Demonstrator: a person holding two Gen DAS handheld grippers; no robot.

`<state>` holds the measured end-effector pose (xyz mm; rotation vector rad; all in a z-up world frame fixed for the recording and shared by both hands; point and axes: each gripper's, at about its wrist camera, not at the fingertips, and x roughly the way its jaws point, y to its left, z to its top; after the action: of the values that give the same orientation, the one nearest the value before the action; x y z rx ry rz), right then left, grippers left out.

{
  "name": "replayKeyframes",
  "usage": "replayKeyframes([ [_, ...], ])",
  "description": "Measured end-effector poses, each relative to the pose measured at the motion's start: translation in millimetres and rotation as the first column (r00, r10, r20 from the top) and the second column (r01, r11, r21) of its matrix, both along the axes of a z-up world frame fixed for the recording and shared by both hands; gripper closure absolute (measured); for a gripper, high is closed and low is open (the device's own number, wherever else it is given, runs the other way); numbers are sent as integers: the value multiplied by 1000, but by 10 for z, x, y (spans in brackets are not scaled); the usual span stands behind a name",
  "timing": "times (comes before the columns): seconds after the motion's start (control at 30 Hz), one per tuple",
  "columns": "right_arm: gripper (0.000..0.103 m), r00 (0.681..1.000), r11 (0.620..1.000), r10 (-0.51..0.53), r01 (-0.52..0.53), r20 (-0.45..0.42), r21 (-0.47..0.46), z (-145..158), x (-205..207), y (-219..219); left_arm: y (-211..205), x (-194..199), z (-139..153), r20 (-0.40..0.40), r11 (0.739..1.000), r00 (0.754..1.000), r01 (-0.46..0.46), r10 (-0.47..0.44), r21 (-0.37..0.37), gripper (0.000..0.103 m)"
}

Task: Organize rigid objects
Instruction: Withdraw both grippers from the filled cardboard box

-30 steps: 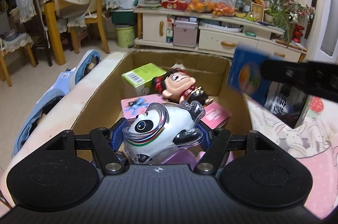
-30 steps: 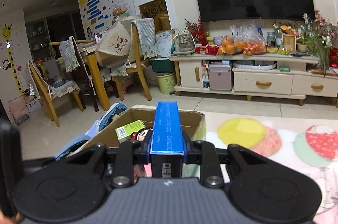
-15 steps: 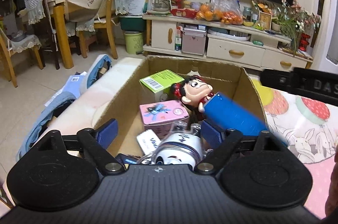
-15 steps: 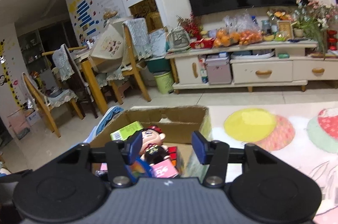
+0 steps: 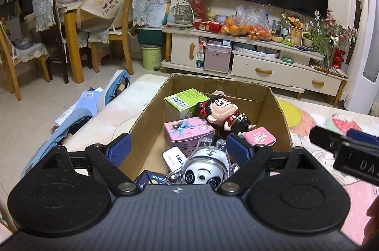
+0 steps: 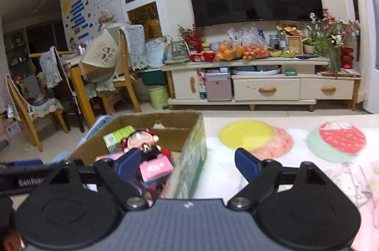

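Observation:
A cardboard box stands in front of me, also in the right wrist view. In it lie a panda figure in a clear shell, a red-dressed doll, a green box, a pink tin and a small pink packet. My left gripper is open and empty just above the panda. My right gripper is open and empty, over the box's right wall. It shows at the right edge of the left wrist view.
The box rests on a pale surface with a cartoon-print mat to its right. Blue bags lie on the floor at the left. A TV cabinet and wooden chairs stand farther back.
My left gripper opened and let the panda drop into the box. My right gripper opened, released the blue box into the carton, then moved right over its wall.

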<state>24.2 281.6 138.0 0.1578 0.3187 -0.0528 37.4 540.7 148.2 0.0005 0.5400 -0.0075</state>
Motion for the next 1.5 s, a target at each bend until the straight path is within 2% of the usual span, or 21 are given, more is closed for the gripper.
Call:
replayKeyframes([
  [0.27, 16, 998, 998, -50, 51, -29, 32, -20, -276, 8, -67, -223, 40, 17, 1000, 1000, 3, -3, 5, 0],
  [0.67, 16, 998, 998, -63, 63, -12, -3, 15, -676, 157, -86, -562, 95, 2, 1000, 1000, -20, 20, 6, 0],
  [1.07, 16, 1000, 1000, -16, 16, 8, -6, 57, -1043, 300, -109, -810, 147, 39, 999, 999, -4, 3, 39, 0],
  [1.5, 15, 1000, 1000, 5, -4, 24, -31, 38, -1183, 382, -142, -860, 96, 60, 999, 998, -6, 4, 36, 0],
])
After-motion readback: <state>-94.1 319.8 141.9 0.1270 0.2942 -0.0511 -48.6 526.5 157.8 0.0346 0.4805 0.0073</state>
